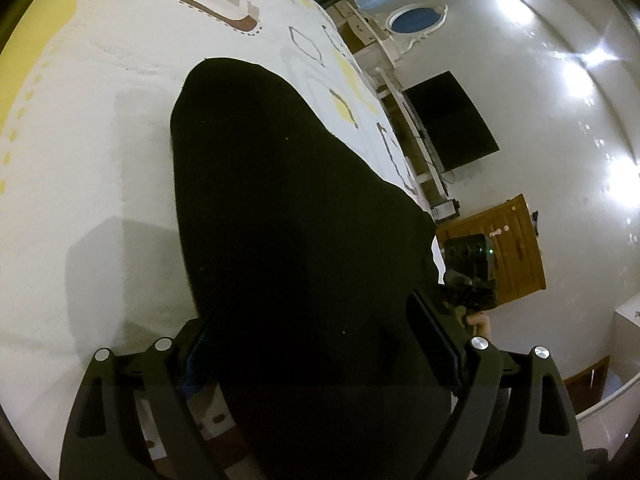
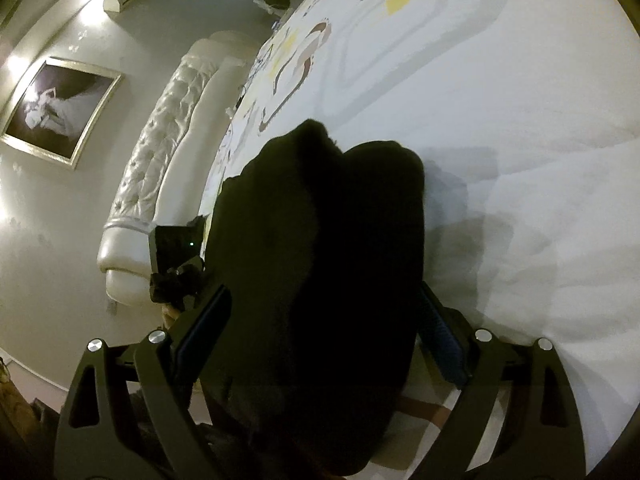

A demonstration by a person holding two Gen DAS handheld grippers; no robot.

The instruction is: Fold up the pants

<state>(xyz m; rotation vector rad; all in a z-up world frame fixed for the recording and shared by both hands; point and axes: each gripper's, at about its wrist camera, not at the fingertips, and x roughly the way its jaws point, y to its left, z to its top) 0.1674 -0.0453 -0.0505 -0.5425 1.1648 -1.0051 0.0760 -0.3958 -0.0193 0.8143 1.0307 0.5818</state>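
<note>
Both grippers were seen with black pants (image 1: 288, 216) bunched between their fingers, the cloth hanging forward from the tips over a patterned white bedspread (image 1: 100, 92). Left gripper (image 1: 320, 356) fingers were spread wide around thick fabric; whether it was pinched could not be told. Right gripper (image 2: 320, 340) was noted likewise, the pants (image 2: 320, 240) filling the gap.

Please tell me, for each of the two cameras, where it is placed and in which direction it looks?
Left wrist: sits on the left gripper, looks along its fingers over the black pants on the patterned bedspread; the right gripper and a bit of hand show.
Right wrist: sits on the right gripper, faces the pants and the headboard; the left gripper shows.
Shared: pants, bedspread, each other's gripper.
</note>
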